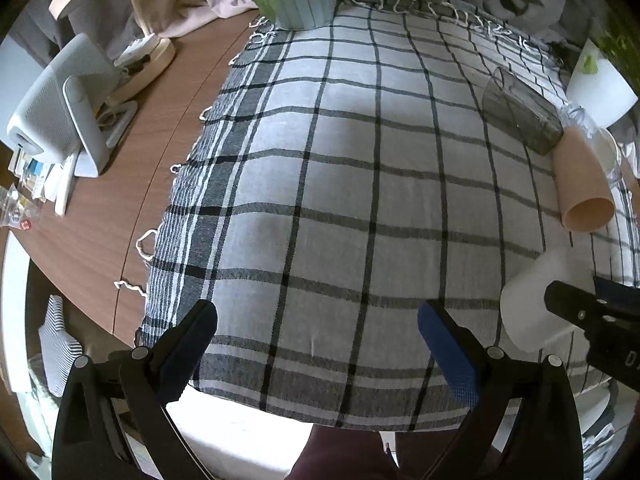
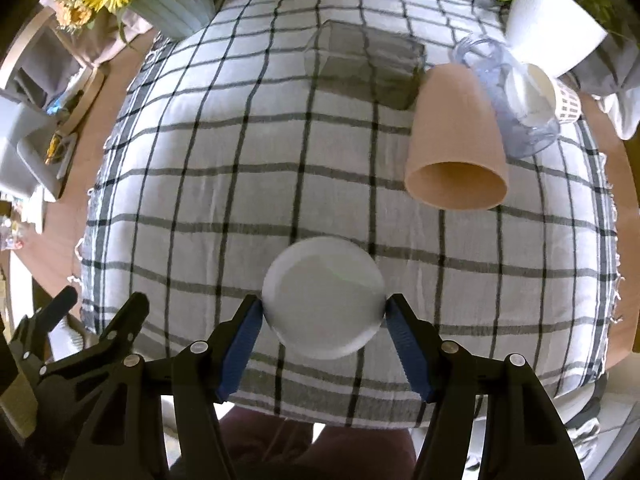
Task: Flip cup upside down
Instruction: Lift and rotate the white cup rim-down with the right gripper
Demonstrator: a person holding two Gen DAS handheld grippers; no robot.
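Note:
My right gripper (image 2: pixel 324 322) is shut on a white cup (image 2: pixel 324 298), its round end facing the camera, held above the checked cloth (image 2: pixel 240 200) near the table's front edge. The same cup (image 1: pixel 532 300) shows at the right of the left wrist view, with the right gripper's finger on it. My left gripper (image 1: pixel 318 320) is open and empty above the cloth's front part. A peach cup (image 2: pixel 456 140) lies on its side at the right, mouth toward me. A dark smoky cup (image 2: pixel 368 64) lies on its side behind it.
A clear plastic cup (image 2: pixel 516 100) and a white cup lie at the far right. A white plant pot (image 2: pixel 552 32) stands at the back right, a ribbed blue vase with sunflowers (image 2: pixel 172 4) at the back left. A white fan heater (image 1: pixel 60 108) stands on the wooden table left.

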